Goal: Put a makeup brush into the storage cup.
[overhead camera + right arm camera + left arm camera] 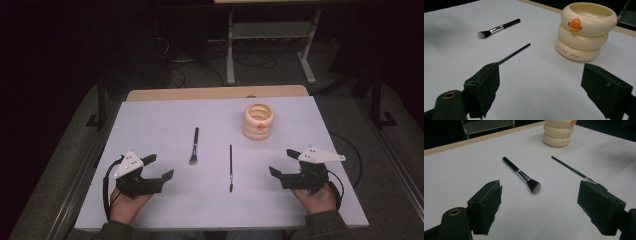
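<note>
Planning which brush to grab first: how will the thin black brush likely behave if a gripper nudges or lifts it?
The thin brush has a round, slender handle lying flat on the white table, so it may well roll when nudged. It looks stiff and light. Lying so low, it could slip from the gripper pads unless pinched squarely.

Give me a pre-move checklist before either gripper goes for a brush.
1. Left gripper open, holding nothing: ok.
2. Right gripper open, holding nothing: ok.
3. Thick brush lying flat, apart from the thin brush: ok.
4. Holder upright at the table's far side: ok.
5. Holder's opening free: cannot tell, its inside is mostly hidden.
6. Path from each gripper to the brushes unobstructed: ok.
</note>
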Demonstrator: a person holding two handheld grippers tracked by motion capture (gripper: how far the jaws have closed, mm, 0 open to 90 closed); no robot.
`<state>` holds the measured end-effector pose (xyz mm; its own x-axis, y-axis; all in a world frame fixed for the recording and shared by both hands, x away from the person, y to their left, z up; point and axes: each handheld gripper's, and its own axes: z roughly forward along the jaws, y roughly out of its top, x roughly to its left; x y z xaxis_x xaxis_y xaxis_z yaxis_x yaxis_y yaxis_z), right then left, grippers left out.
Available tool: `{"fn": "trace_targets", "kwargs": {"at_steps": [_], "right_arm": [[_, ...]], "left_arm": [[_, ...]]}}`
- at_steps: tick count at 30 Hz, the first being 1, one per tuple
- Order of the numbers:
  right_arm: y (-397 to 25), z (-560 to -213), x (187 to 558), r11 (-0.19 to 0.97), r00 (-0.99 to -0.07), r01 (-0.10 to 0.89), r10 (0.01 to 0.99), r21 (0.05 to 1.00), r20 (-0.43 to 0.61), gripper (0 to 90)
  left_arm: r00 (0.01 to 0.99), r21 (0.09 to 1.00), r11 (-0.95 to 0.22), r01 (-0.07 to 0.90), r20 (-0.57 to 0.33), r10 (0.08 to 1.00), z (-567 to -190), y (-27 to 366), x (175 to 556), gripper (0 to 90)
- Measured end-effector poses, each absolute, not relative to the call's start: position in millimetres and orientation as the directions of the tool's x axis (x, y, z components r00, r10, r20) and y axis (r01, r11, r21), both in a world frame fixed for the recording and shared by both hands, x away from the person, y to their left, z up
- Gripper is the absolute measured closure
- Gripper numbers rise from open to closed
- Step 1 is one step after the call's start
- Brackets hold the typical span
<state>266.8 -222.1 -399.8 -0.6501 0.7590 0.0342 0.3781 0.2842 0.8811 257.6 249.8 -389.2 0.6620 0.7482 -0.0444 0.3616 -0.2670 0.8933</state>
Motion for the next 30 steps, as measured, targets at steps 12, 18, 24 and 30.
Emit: {"fn": "trace_targets", "kwargs": {"at_steps": [12, 18, 24, 30], "right_arm": [[-222.7, -399.1, 267.0, 0.284, -0.648, 0.375, 0.761, 0.883, 0.031, 14.5], [-222.7, -399.0, 266.9, 0.286, -0.649, 0.374, 0.76, 0.882, 0.029, 14.5], [-223.4, -398.6, 267.0, 0.284, -0.65, 0.373, 0.759, 0.883, 0.03, 14.4], [-223.4, -398.6, 267.3, 0.282, -0.649, 0.374, 0.76, 0.883, 0.032, 14.4]], "left_arm": [[0.657, 0.864, -0.276, 0.42, -0.079, 0.75, -375.3, 245.1, 278.4, 21.0], [0.662, 0.853, -0.294, 0.432, -0.079, 0.745, -363.0, 235.5, 291.6, 21.7], [0.657, 0.828, -0.291, 0.48, -0.12, 0.744, -362.1, 228.6, 307.9, 21.7], [0.648, 0.802, -0.316, 0.506, -0.112, 0.753, -362.2, 218.9, 325.3, 22.6]]}}
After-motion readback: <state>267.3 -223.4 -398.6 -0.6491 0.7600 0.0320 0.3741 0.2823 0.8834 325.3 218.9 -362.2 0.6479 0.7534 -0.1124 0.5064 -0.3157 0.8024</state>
